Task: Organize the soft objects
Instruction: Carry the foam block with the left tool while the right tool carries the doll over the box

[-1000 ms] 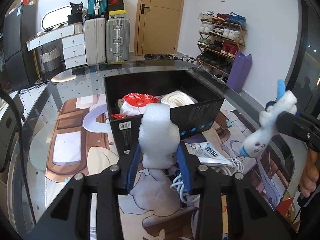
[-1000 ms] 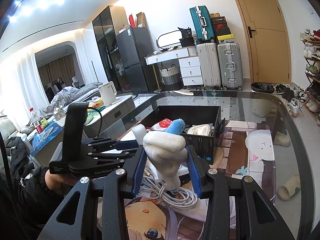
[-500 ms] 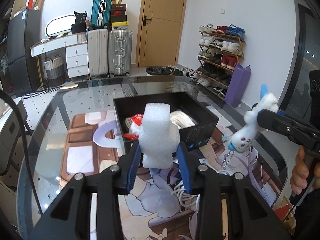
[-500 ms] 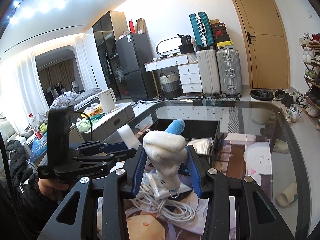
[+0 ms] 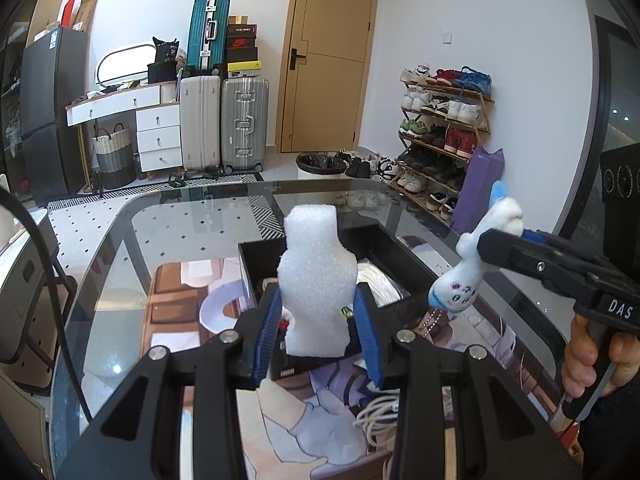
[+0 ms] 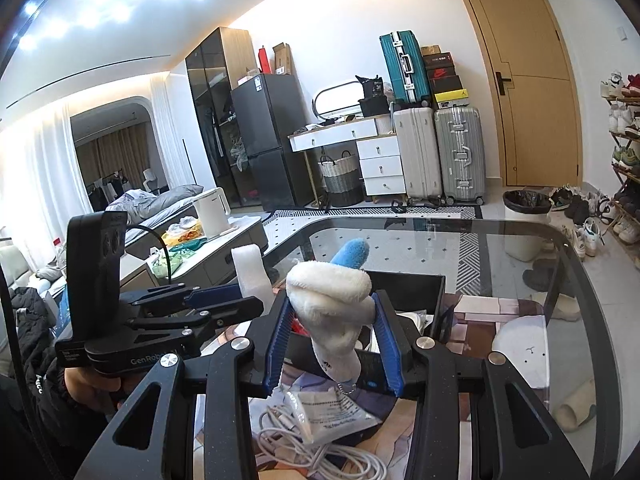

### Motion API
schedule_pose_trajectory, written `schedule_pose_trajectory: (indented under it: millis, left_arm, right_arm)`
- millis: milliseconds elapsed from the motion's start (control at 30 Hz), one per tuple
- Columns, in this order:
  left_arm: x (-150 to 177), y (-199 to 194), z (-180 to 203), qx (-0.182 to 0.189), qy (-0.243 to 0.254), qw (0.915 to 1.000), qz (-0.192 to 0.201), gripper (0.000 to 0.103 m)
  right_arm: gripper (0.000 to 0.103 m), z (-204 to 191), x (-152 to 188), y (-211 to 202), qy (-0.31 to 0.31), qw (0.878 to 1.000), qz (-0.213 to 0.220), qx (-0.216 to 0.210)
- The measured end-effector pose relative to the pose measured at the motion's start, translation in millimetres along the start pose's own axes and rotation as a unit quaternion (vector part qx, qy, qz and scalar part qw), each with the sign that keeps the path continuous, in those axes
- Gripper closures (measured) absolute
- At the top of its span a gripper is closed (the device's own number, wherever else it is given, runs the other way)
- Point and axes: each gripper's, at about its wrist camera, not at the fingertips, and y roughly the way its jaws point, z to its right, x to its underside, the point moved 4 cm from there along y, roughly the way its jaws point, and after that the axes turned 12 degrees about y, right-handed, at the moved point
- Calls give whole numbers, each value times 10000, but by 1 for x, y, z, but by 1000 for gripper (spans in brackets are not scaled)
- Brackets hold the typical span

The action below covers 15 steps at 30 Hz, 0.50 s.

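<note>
My left gripper (image 5: 318,332) is shut on a white foam block (image 5: 316,284) and holds it upright in the air above the near wall of a black open box (image 5: 384,240). My right gripper (image 6: 332,344) is shut on a white plush toy (image 6: 332,312) with a blue tip and a bead chain. The toy also shows in the left wrist view (image 5: 472,264), held high to the right of the box. The left gripper with the foam shows at the left in the right wrist view (image 6: 248,276). The box holds white rolled cloth (image 5: 376,284) and a red item.
The box stands on a glass table (image 5: 180,232) over a printed mat. A coiled white cable (image 6: 320,452) and a white packet (image 6: 336,408) lie on the table below my right gripper. Suitcases, a shoe rack and a door stand beyond the table.
Both grippers have risen with their loads and pulled back from the box. The box now looks smaller and lower in both views.
</note>
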Motion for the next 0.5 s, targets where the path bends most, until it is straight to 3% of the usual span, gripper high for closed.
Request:
schedule_pose_trajectory:
  millis: [500]
  left_arm:
    - [-8,28,-8,33,11,10000,-1,67]
  right_arm:
    - [62,17,-22,20,232,9997,96,67]
